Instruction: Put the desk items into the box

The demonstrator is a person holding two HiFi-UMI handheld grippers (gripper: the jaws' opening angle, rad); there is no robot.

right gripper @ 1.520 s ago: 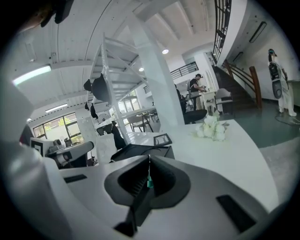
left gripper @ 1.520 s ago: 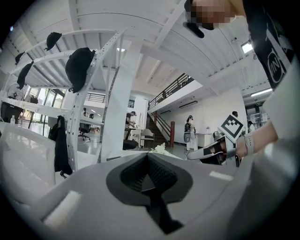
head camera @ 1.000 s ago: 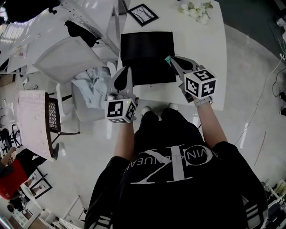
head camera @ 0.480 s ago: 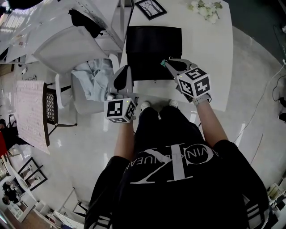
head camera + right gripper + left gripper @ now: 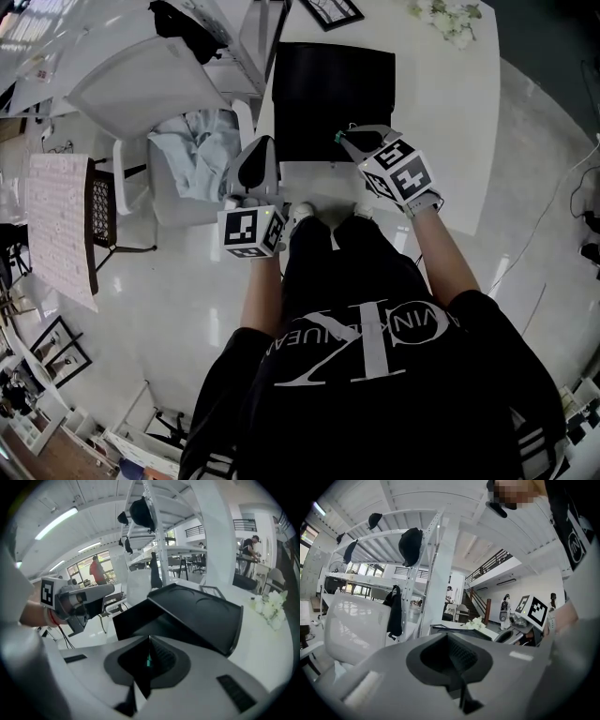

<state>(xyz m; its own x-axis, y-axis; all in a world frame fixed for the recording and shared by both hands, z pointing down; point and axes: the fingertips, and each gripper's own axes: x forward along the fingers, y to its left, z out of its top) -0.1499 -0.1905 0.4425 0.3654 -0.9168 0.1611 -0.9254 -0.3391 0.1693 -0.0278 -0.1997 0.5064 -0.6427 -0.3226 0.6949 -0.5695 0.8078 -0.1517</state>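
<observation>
Two grippers in play, both held in front of us at the near edge of the white desk [image 5: 441,122].

Left gripper [image 5: 262,143]: in its own view the jaws are pressed together with nothing between them [image 5: 450,638]. It sits off the desk's left side, above the floor. We judge it is parked there so it stays out of the right hand's way.

Right gripper [image 5: 349,134]: jaws closed, pinching a thin green sliver [image 5: 148,660] that shows as a green tip at the jaw ends in the head view [image 5: 337,139]. It is too small for us to name. The grip is at the very fingertips, which suits something this slim.

Black box [image 5: 333,94]: it stands on the desk directly ahead of the right gripper. In the right gripper view [image 5: 187,616] a dark panel looks tilted up like a lid, but we cannot confirm this. The gripper points at the box's near edge and is close to it, not yet over the inside. Our reading is that this is the carry-to-box step.

Left on the desk beyond the box are a picture frame [image 5: 330,11] and white flowers [image 5: 448,17], well apart from both grippers, so the task looks unfinished.

Risk noted: such a thin piece could twist or slip on release.
</observation>
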